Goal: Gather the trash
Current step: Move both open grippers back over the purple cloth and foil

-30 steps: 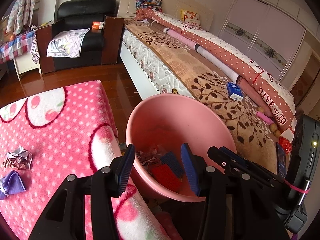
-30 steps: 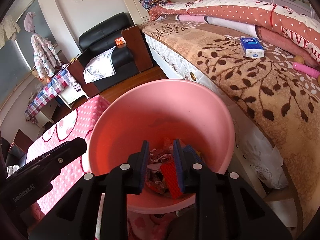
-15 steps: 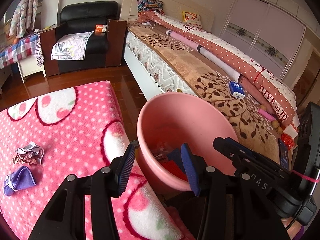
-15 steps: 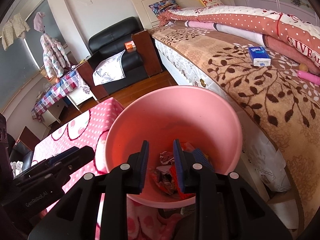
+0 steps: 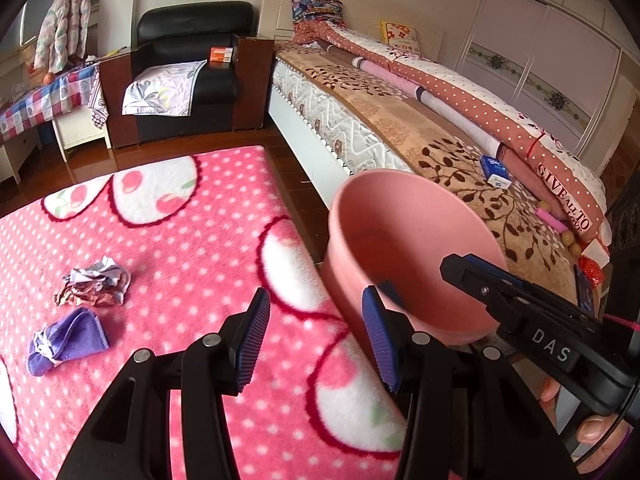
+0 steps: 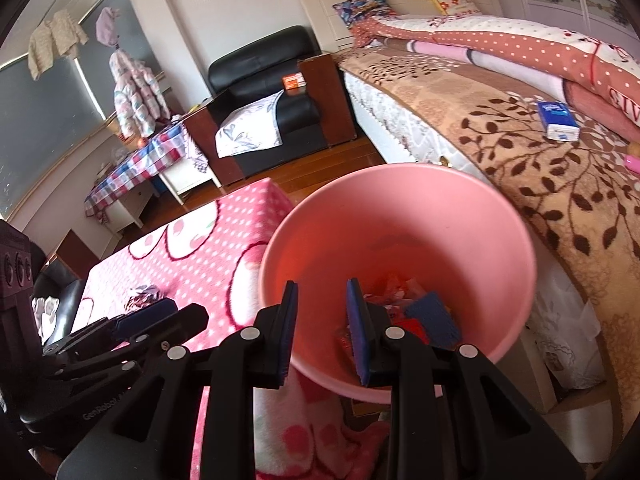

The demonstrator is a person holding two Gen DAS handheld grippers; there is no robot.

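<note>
Both grippers are seen empty: the left gripper (image 5: 316, 340) is spread wide above the pink polka-dot blanket (image 5: 168, 240), the right gripper (image 6: 322, 328) parted more narrowly over the pink bin (image 6: 400, 184), where wrappers (image 6: 404, 312) already lie. Two pieces remain to be collected, the crumpled paper (image 5: 96, 286) and, just beside it, the purple cloth (image 5: 66, 342). The paper is judged the next target; it is best straddled squarely, pressed lightly into the soft pile, then pinched.
</note>
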